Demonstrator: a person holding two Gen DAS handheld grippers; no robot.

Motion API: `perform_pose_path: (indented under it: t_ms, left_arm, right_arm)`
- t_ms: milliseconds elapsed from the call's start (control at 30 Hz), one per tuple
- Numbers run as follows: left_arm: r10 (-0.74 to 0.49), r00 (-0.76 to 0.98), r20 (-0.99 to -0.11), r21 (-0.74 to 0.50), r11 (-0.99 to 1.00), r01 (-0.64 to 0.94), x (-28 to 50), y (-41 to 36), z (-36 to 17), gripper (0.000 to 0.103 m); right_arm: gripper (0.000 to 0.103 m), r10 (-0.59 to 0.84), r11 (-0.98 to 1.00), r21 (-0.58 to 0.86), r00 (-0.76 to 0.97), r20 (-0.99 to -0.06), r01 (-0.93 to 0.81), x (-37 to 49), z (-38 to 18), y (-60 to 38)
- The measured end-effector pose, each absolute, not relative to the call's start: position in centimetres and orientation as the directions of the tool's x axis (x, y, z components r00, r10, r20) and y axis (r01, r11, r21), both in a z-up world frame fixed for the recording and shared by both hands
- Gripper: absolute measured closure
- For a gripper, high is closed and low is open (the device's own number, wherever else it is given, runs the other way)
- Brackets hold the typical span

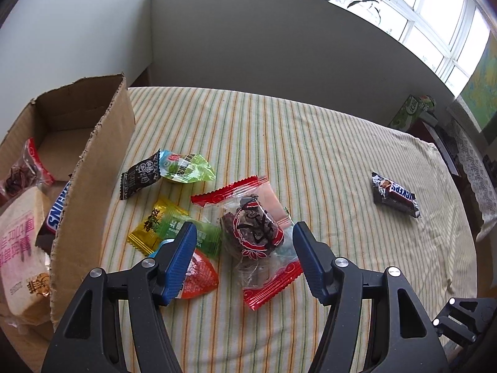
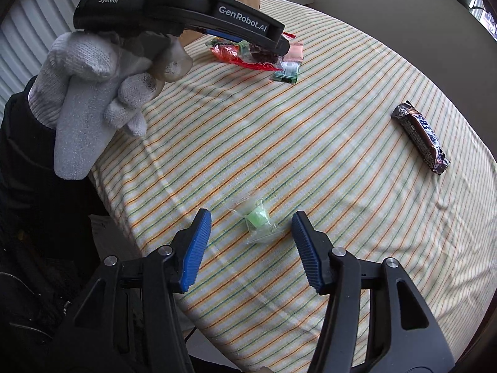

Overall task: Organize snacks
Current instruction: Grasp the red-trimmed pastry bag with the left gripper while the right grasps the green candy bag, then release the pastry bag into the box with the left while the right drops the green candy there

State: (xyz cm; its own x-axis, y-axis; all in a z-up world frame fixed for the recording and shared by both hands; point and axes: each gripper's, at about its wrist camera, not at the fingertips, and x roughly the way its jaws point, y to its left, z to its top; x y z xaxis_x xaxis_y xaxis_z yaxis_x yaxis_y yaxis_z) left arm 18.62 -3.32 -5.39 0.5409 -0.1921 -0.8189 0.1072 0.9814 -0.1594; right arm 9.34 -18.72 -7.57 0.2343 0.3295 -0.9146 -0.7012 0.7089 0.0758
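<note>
Box (image 1: 93,168) holds several snacks | wrapped sweets (image 1: 174,227) and Snickers (image 1: 396,194) lie on the cloth (image 1: 310,143) | left gripper (image 1: 245,236) spread over red pack (image 1: 251,233) | right gripper (image 2: 251,227) spread around green candy (image 2: 259,219) | roughly half sorted.

tablecloth (image 1: 310,155): woven striped cloth, matt | box (image 1: 93,168): rough corrugated cardboard | red snack packet (image 1: 254,236): glossy clear plastic | glove (image 2: 93,71): knitted cloth
</note>
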Motion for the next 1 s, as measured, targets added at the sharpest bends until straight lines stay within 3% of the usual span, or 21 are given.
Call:
perform_pose_path:
  t_ms: [233, 500, 1000]
  left_arm:
    - [-0.192, 0.546, -0.816, -0.158, 0.981, 0.110, 18.4, -3.4, -5.5, 0.059]
    - [-0.180, 0.562, -0.807, -0.147, 0.984, 0.104, 18.1, -3.0, -5.3, 0.065]
    - [-0.219, 0.631, -0.744, -0.189, 0.975, 0.116, 16.5, -1.2, -2.8, 0.066]
  right_arm:
    - [0.077, 0.311, 0.719, 0.062, 0.241, -0.919, -0.692, 9.4, -7.5, -19.0]
    - [0.077, 0.325, 0.736, 0.082, 0.245, -0.913, -0.672, 9.5, -7.2, -19.6]
    - [0.078, 0.343, 0.778, 0.075, 0.322, -0.882, -0.624, 10.8, -3.7, -21.0]
